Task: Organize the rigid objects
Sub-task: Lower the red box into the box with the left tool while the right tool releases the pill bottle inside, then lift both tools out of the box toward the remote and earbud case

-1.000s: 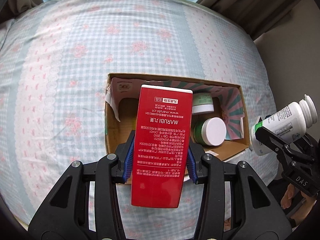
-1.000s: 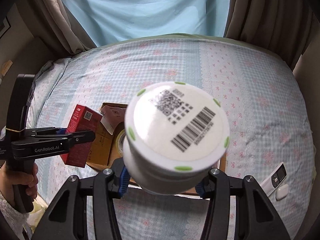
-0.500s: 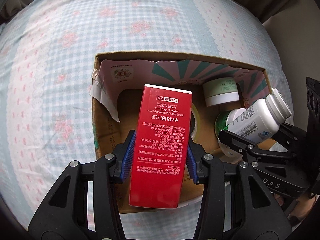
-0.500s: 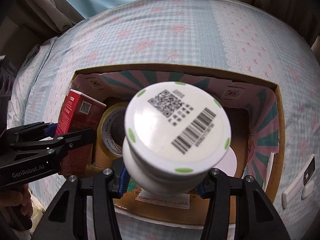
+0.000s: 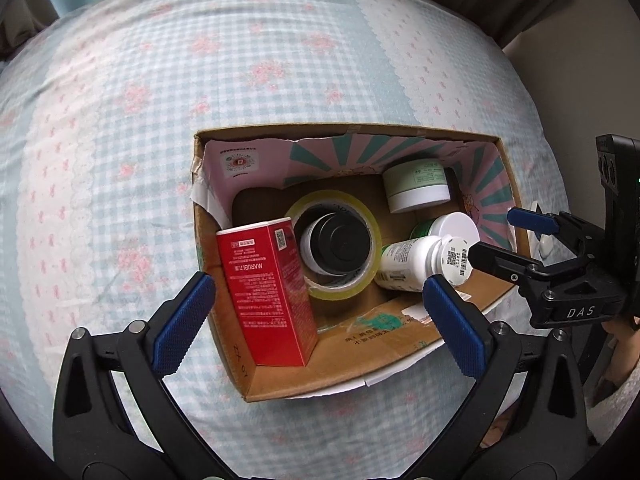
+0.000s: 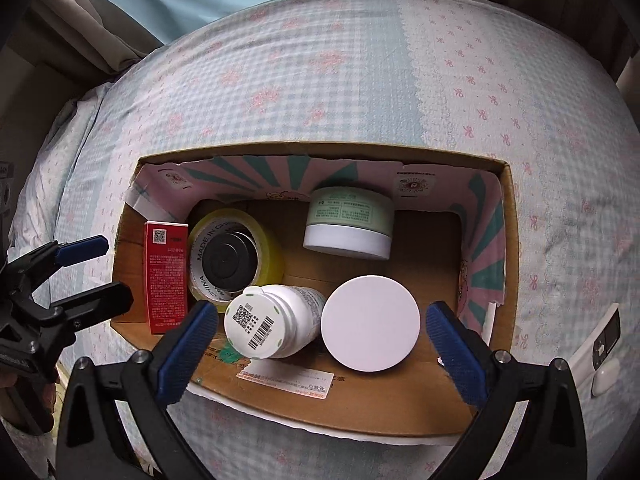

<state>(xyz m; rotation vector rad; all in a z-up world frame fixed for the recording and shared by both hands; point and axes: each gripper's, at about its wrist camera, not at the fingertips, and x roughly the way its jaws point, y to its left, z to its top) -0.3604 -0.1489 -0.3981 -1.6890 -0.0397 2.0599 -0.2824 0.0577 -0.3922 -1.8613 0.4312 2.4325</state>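
An open cardboard box (image 5: 360, 344) (image 6: 360, 412) sits on the bed. Inside, a red carton (image 5: 268, 292) (image 6: 166, 276) stands upright at the left wall. A white pill bottle (image 5: 420, 262) (image 6: 272, 324) lies on its side by a yellow tape roll (image 5: 360, 280) (image 6: 268, 248) with a black-lidded jar (image 5: 336, 242) (image 6: 230, 262) inside it. A pale green jar (image 5: 416, 190) (image 6: 348, 220) and a white-lidded jar (image 5: 456, 226) (image 6: 370, 328) are also inside. My left gripper (image 5: 320, 322) (image 6: 92, 276) is open above the box's near left. My right gripper (image 6: 322, 350) (image 5: 508, 236) is open above the near right.
The bed has a blue checked sheet (image 5: 200, 80) (image 6: 360, 80) with pink flowers. A white remote (image 6: 600, 344) and a small white object (image 6: 604, 378) lie on the bed right of the box. Curtains (image 6: 92, 36) hang at the far edge.
Both grippers have opened. The red carton now stands in the box and the white bottle lies in it. Both grippers have drawn back a little.
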